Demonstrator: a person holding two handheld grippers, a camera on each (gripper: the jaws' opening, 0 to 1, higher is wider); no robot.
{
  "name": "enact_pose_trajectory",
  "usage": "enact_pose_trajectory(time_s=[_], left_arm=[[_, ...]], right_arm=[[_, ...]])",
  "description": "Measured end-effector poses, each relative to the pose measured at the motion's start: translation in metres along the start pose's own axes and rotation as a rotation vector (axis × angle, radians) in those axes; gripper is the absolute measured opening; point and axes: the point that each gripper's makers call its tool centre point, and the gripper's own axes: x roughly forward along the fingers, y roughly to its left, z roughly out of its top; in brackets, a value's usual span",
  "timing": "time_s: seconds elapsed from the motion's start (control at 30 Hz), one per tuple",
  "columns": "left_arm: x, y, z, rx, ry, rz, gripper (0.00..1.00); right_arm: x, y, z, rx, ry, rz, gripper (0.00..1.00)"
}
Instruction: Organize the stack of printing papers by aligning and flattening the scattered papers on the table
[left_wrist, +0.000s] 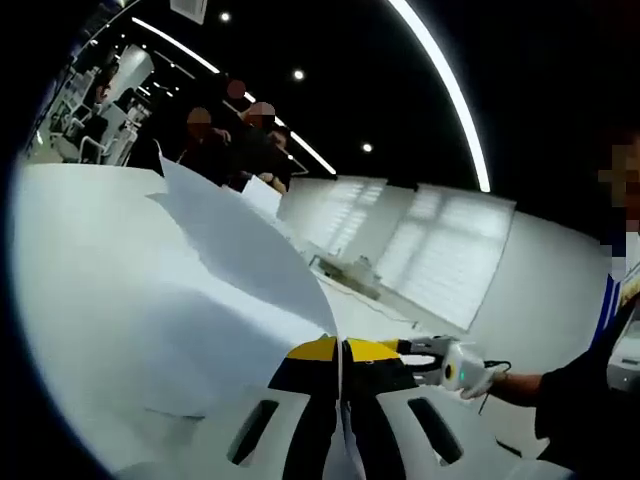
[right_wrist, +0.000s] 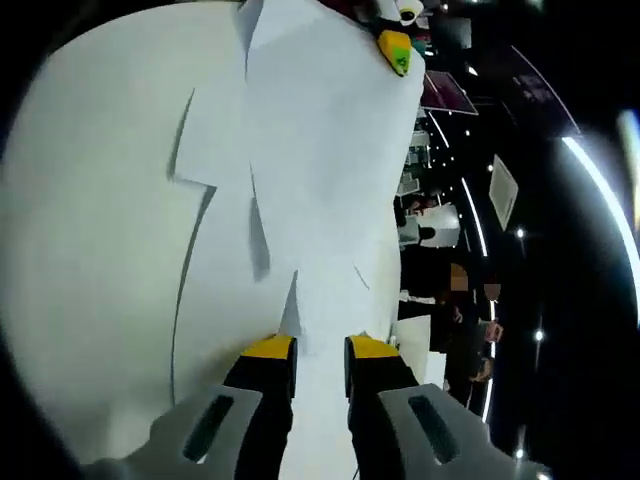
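My left tool (left_wrist: 341, 352): jaws pinched together on the near edge of a paper sheet (left_wrist: 240, 240); the sheet rises from that tool and curls away over the white tabletop (left_wrist: 90, 290). My right tool (right_wrist: 320, 352): jaws slightly apart, straddling the near edge of the paper stack (right_wrist: 320, 160), not clamped as far as I can judge. The stack's long axis runs straight ahead of the right tool, toward the left tool at the far end.

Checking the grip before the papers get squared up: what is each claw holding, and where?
Left claw is shut on the paper stack's edge; right claw straddles another edge, jaws apart.
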Motion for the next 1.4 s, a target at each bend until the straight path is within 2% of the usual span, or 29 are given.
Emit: enact_pose_trajectory(time_s=[0.5, 0.57, 0.63, 0.67, 0.73, 0.83, 0.9, 1.0, 1.13, 1.3, 1.4], left_arm=[[-0.001, 0.004, 0.001, -0.009, -0.003, 0.004, 0.06], [-0.001, 0.005, 0.001, -0.010, -0.003, 0.004, 0.06], [0.000, 0.005, 0.001, -0.012, -0.003, 0.004, 0.06], [0.000, 0.005, 0.000, -0.014, -0.004, 0.004, 0.06], [0.000, 0.006, 0.000, -0.017, -0.003, 0.004, 0.06], [0.001, 0.007, -0.001, -0.027, -0.007, 0.003, 0.06], [0.001, 0.008, -0.001, -0.044, -0.014, -0.001, 0.06], [0.003, 0.008, -0.002, -0.060, -0.019, -0.005, 0.06], [0.004, 0.006, -0.003, -0.060, -0.015, -0.008, 0.06], [0.005, 0.003, -0.003, -0.056, -0.015, -0.013, 0.06], [0.005, 0.002, -0.004, -0.052, -0.011, -0.015, 0.06]], right_arm=[[0.016, -0.002, 0.005, -0.079, -0.019, 0.000, 0.11], [0.018, -0.001, 0.003, -0.084, -0.018, 0.005, 0.08], [0.020, 0.004, 0.002, -0.112, -0.013, 0.023, 0.00], [0.021, 0.007, 0.002, -0.136, -0.013, 0.034, 0.00], [0.019, 0.005, 0.001, -0.095, -0.016, 0.022, 0.00], [0.008, -0.007, 0.003, -0.060, -0.024, -0.009, 0.00], [-0.001, -0.020, 0.001, -0.002, -0.022, -0.031, 0.00], [-0.016, -0.042, -0.007, 0.041, -0.003, -0.070, 0.00], [-0.034, -0.064, -0.022, 0.047, 0.036, -0.117, 0.00], [-0.046, -0.079, -0.036, 0.039, 0.071, -0.152, 0.00], [-0.058, -0.092, -0.051, 0.045, 0.105, -0.185, 0.00]])
